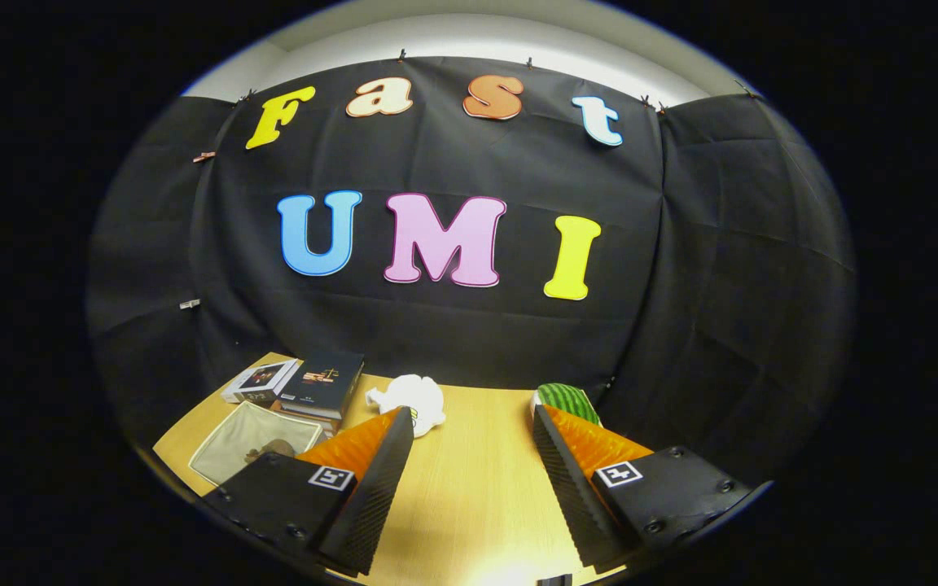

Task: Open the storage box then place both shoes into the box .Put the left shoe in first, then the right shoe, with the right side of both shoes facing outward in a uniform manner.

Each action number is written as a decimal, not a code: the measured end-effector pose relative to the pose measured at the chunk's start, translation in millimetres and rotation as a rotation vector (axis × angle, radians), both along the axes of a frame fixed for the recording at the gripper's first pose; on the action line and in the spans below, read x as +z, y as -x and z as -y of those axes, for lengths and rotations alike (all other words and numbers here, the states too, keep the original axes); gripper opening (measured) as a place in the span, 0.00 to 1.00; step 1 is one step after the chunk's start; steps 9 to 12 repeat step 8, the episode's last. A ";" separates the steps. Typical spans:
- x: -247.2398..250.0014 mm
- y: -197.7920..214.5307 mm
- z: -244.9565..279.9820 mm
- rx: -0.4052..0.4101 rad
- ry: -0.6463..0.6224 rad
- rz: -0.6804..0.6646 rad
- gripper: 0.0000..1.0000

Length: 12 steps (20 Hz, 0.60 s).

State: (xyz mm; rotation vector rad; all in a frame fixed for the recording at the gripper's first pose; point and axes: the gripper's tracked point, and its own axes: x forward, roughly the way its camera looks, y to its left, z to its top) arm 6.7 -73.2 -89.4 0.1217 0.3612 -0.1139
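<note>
Hand-held gripper (473, 443) spread wide over bare counter (469, 488), gripping nothing.
Storage box (253, 443) lies at the counter's left edge beside the left finger; books (306, 382) behind it; white shoe (412, 399) and striped object (567, 400) near the far edge.

Bare table (469, 480) between spread fingers (371, 488); books (324, 382), perhaps cloth (410, 399), beyond.
</note>
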 end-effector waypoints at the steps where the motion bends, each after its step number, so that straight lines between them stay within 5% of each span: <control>1: -0.3 0.1 1.9 0.002 0.002 0.003 0.92; 12: 1.2 5.6 11.4 0.057 0.052 0.017 0.92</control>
